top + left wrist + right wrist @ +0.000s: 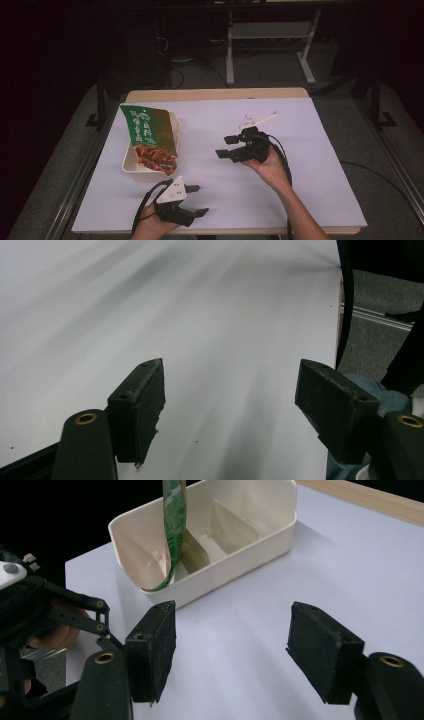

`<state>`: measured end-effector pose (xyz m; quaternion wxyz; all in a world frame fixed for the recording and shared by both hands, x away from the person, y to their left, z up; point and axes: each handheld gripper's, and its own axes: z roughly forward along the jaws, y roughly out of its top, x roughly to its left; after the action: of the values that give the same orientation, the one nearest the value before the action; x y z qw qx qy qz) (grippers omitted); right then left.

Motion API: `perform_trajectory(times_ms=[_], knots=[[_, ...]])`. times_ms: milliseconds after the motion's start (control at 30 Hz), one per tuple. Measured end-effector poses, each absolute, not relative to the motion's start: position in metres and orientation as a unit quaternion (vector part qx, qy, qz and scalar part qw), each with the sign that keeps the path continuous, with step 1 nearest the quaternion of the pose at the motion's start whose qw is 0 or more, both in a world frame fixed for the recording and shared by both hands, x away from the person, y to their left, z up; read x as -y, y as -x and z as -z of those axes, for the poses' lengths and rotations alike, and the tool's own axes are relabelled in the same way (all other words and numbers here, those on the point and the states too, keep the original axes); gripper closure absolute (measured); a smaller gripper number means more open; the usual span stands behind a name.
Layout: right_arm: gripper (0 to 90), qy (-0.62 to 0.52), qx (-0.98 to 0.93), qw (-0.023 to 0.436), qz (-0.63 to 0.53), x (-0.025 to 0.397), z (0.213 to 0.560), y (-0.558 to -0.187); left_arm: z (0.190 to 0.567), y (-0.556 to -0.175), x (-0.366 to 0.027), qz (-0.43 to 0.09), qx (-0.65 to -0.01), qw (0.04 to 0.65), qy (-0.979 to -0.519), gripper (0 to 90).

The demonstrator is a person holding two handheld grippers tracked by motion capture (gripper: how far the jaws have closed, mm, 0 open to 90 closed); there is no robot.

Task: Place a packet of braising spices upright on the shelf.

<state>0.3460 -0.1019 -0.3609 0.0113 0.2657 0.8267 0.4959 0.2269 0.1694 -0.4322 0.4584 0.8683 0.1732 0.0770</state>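
A cream plastic tray (pixel 131 165) sits at the left of the white table top, with a green and red snack packet (pixel 150 137) standing in it and leaning over its near end. In the right gripper view the tray (pixel 235 545) shows its dividers and the packet's green edge (pixel 172 525) rising from it. My left gripper (pixel 198 200) is open near the front edge, right of and below the tray, with nothing between its jaws. My right gripper (pixel 226 146) is open at mid-table, pointing left toward the tray, also holding nothing. In its own view, my left gripper (pixel 230 405) faces bare table.
A white sheet (pixel 300 150) covers the wooden table, with a wood strip (pixel 215 94) bare at the far edge. Metal rails (pixel 395 160) run along both sides. A desk frame (pixel 270 40) stands on the floor beyond. The other hand's gripper (pixel 30 610) appears at the left of the right gripper view.
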Motion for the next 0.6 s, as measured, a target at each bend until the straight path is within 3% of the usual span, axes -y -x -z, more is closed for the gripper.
perform_trajectory(times_ms=[600], knots=[[32.8, -0.296, -0.820, 0.017, -0.489, 0.146, 0.371, -0.332, 0.432, -0.228, -0.168, -0.076, -0.176, 0.459, -0.867, 27.2]])
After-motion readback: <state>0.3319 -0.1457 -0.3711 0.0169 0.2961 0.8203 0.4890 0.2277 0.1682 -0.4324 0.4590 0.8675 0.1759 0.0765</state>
